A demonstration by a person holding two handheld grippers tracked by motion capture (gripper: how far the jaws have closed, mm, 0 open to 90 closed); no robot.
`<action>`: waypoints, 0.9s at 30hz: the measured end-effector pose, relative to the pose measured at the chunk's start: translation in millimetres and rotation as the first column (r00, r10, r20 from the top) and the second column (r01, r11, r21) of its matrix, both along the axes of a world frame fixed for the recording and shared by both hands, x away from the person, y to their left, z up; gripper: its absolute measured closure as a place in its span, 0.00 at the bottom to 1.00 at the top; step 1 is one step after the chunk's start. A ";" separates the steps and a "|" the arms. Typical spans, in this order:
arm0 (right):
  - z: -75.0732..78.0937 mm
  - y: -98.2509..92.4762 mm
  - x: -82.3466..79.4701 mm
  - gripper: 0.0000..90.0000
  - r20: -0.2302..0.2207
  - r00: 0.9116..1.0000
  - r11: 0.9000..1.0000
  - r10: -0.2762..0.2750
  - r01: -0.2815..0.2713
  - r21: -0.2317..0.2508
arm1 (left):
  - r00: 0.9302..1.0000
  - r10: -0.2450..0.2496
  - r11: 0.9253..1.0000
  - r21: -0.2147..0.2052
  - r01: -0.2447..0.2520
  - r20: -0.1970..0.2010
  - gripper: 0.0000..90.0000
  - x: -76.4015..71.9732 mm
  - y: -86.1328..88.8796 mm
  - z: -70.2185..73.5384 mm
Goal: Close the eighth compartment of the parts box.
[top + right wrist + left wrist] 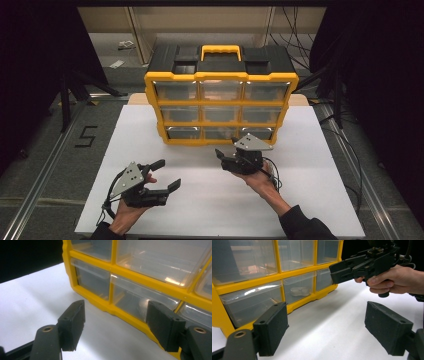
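Your right gripper (pixel 231 150) hovers, jaws apart, just before the yellow drawer organizer's (pixel 220 75) bottom row. Left gripper (pixel 166 176) waits spread, farther off. Next, probably close on the bottom-middle drawer (pixel 140 300).

organizer (pixel 220 75): yellow frame, black top, clear drawers; table (pixel 210 200): white; grippers: black

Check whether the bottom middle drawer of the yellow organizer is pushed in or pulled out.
Pushed in. The bottom middle drawer has its clear front flush with the yellow organizer frame, level with neighbouring drawers.
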State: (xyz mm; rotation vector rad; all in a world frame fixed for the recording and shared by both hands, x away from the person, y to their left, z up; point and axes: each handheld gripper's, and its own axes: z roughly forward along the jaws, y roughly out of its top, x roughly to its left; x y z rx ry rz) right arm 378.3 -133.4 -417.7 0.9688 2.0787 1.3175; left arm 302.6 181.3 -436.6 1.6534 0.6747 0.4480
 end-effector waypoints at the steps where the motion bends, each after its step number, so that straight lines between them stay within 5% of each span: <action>1: 0.5 -0.3 -0.8 0.35 0.004 1.000 1.000 0.003 -0.003 0.004 | 1.000 0.000 1.000 0.000 0.000 0.000 0.21 0.0 0.0 0.0; 27: 14.7 -11.4 -35.7 0.29 0.053 0.998 0.997 0.021 -0.025 0.077 | 1.000 0.000 1.000 0.000 0.000 0.001 0.21 -0.2 0.0 0.0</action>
